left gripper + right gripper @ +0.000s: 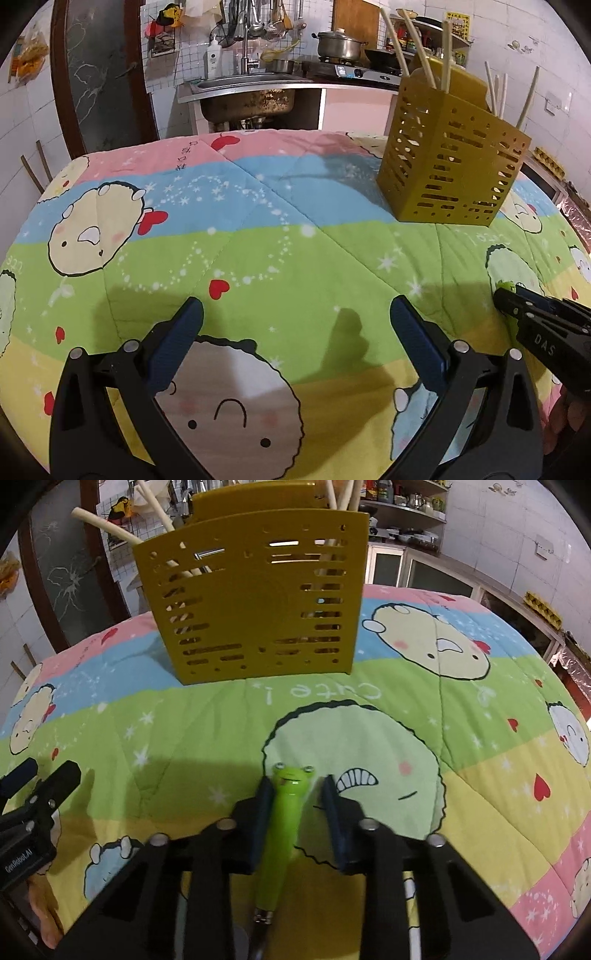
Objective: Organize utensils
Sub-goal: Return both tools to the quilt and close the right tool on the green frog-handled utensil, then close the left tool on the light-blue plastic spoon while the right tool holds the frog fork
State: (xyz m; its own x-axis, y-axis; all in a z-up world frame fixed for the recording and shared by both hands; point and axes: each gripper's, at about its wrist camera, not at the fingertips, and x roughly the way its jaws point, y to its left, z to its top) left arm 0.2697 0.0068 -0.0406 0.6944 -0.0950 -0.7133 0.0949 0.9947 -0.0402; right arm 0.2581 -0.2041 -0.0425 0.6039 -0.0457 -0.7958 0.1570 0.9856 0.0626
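A yellow slotted utensil holder point(452, 147) stands upright on the cartoon quilt, with several pale chopsticks point(395, 44) in it; it also shows in the right wrist view point(255, 598). A utensil with a green frog-head handle point(284, 819) lies between the fingers of my right gripper point(295, 794). The left pad touches the handle and a gap shows at the right pad, so the jaws are open around it. My left gripper point(295, 317) is open wide and empty over the quilt. The right gripper shows at the right edge of the left wrist view point(524, 310).
The quilt point(258, 240) covers the whole table. Behind it are a steel sink point(247, 83), a stove with a pot point(338, 44) and hanging ladles. Shelves with jars point(406, 498) stand at the back right.
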